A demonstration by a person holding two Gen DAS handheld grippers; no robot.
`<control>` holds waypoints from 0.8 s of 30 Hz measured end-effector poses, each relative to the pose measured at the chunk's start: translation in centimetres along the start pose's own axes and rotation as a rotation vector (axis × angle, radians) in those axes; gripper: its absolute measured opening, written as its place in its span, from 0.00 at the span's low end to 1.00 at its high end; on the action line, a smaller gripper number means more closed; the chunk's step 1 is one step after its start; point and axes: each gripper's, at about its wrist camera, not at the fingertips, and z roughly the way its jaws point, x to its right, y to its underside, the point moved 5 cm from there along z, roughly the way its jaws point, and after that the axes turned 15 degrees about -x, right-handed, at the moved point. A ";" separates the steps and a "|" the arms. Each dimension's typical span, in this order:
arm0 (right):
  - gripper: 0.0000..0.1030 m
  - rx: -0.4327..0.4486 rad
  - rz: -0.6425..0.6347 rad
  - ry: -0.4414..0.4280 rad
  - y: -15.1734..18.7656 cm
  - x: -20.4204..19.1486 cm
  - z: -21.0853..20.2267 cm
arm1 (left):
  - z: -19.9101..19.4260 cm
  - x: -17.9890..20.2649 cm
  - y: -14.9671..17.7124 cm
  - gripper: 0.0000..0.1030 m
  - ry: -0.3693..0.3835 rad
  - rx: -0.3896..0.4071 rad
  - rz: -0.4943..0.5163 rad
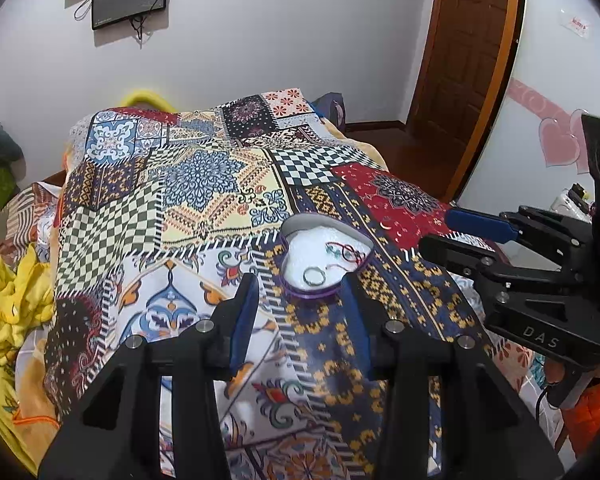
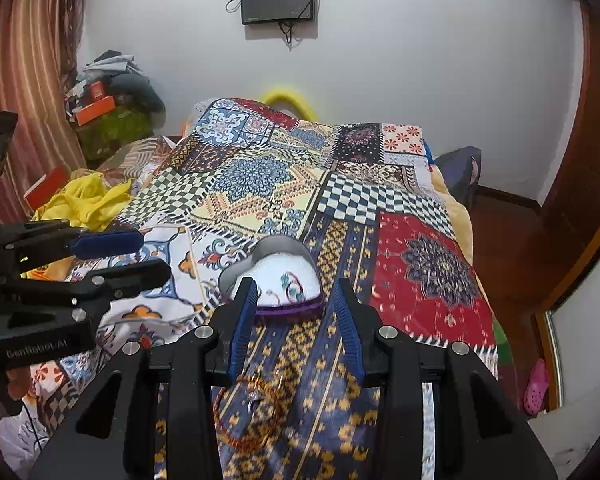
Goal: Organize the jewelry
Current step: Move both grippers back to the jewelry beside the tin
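A heart-shaped purple box (image 1: 324, 256) with a white lining lies open on the patterned bedspread (image 1: 204, 184). Inside it lie a silver ring (image 1: 314, 276) and a red-and-teal bracelet (image 1: 346, 254). My left gripper (image 1: 300, 284) is open and empty, just in front of the box. The box also shows in the right wrist view (image 2: 276, 276). My right gripper (image 2: 296, 292) is open and empty, right before the box. A thin orange-gold necklace (image 2: 256, 412) lies on the bedspread beneath the right gripper.
The right gripper (image 1: 500, 248) enters the left view from the right. The left gripper (image 2: 100, 256) enters the right view from the left. Yellow cloth (image 2: 88, 200) lies at the bed's left. A wooden door (image 1: 464, 60) stands at right.
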 end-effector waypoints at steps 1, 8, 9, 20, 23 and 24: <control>0.35 -0.002 0.005 -0.004 0.3 0.0 0.0 | 0.0 0.0 0.4 0.41 0.005 -0.004 -0.003; 0.35 -0.057 0.032 -0.014 3.3 0.1 0.9 | 1.1 0.2 2.7 0.41 0.036 -0.059 -0.026; 0.35 -0.067 0.033 -0.014 3.7 0.1 1.2 | 1.4 0.3 3.0 0.41 0.038 -0.070 -0.027; 0.35 -0.156 0.058 -0.006 8.6 1.0 3.3 | 4.6 1.7 5.8 0.41 0.067 -0.166 -0.025; 0.35 -0.179 0.067 -0.033 9.4 1.2 3.8 | 5.2 2.3 5.9 0.41 0.078 -0.180 -0.018; 0.35 -0.172 0.067 -0.037 9.5 1.2 3.7 | 5.4 2.5 5.8 0.41 0.079 -0.181 -0.015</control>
